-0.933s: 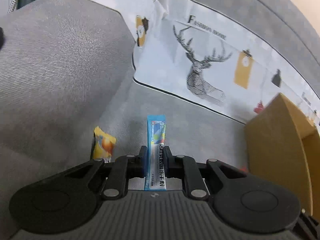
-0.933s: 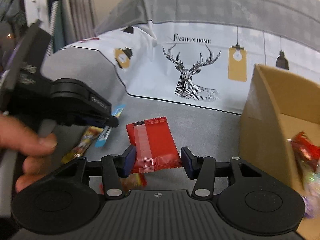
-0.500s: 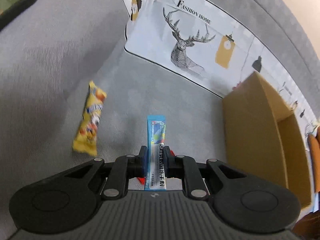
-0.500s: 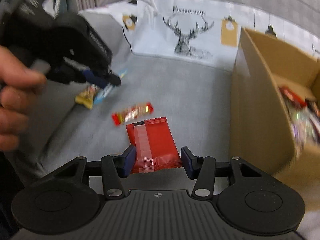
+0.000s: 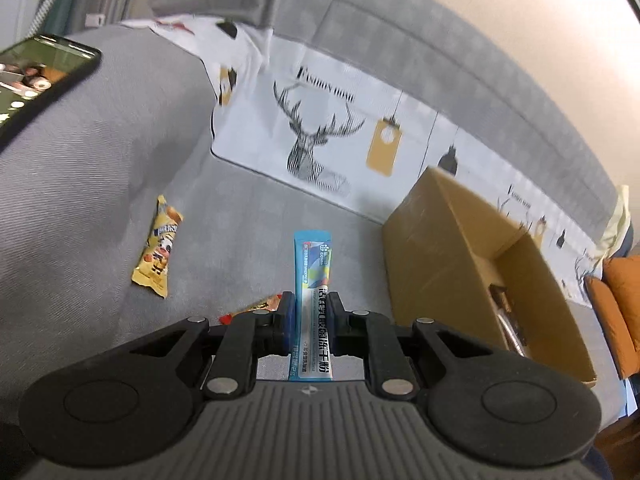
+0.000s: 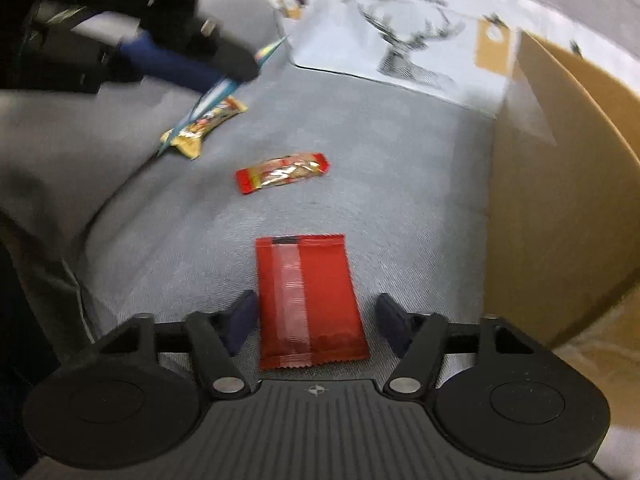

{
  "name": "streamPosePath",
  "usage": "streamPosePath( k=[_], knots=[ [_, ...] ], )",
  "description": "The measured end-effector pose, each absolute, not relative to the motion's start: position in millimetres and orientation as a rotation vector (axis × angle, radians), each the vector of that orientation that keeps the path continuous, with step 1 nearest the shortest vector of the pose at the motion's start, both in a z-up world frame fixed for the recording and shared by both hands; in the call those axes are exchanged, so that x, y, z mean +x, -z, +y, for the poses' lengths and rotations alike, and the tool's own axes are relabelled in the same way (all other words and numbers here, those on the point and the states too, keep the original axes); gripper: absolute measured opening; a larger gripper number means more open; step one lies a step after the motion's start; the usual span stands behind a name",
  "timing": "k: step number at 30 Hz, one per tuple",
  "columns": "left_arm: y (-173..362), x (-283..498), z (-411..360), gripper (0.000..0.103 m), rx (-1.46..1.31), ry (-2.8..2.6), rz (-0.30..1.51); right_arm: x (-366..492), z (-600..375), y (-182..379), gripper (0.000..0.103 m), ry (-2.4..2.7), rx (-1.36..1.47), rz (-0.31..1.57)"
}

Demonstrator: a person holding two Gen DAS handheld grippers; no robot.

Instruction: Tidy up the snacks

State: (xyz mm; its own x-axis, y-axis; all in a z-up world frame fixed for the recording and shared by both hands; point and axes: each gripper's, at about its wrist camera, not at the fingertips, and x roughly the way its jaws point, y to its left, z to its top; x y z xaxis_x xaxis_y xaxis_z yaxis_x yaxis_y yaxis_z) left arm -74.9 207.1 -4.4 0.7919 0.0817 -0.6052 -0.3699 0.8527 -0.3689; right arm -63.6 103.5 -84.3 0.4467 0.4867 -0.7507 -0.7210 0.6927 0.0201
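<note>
Left wrist: left tongs (image 5: pixel 310 312) clamped on blue sachet (image 5: pixel 313 280). Right tongs (image 6: pixel 316 320) closing lately, pads apart beside red packet (image 6: pixel 308 300). Step: carrying; next, cardboard box (image 5: pixel 440 248).

1. The sofa seat (image 5: pixel 224 216) is grey woven cloth, matt, with a fine ribbed texture.
2. The printed cover (image 5: pixel 332 120) looks like smooth, thin white cloth.
3. The box (image 5: pixel 440 248) is plain brown cardboard, matt.
4. The blue sachet (image 5: pixel 313 280) is smooth, slightly shiny film.
5. The red packet (image 6: pixel 308 300) is glossy plastic wrap with crimped ends.
6. The red-and-gold bar (image 6: pixel 282 171) has reflective foil wrapping.
7. The yellow wrapper (image 5: pixel 159 254) is crinkled film.
8. The phone (image 5: pixel 36 76) has a glossy glass screen.
</note>
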Motion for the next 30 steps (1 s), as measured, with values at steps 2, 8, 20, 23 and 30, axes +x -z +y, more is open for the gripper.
streamPosePath(
  k=[2, 8, 20, 23, 30],
  knots=[
    [2, -83, 203, 0.017, -0.499, -0.257, 0.585, -69, 104, 81, 0.046, -0.785, -0.346, 0.778],
    [3, -102, 190, 0.017, -0.516, -0.25, 0.521, -79, 78, 45, 0.045, -0.783, -0.276, 0.625],
    [0, -113, 163, 0.017, -0.513, -0.148, 0.468, -78, -40, -24, 0.046, -0.574, 0.037, 0.494],
    [0, -115, 159, 0.017, -0.527, -0.134, 0.465, -78, -74, -42, 0.046, -0.532, 0.132, 0.486],
    [6, -107, 149, 0.017, -0.495, -0.117, 0.502, -75, -131, -77, 0.046, -0.455, 0.161, 0.41]
  ],
)
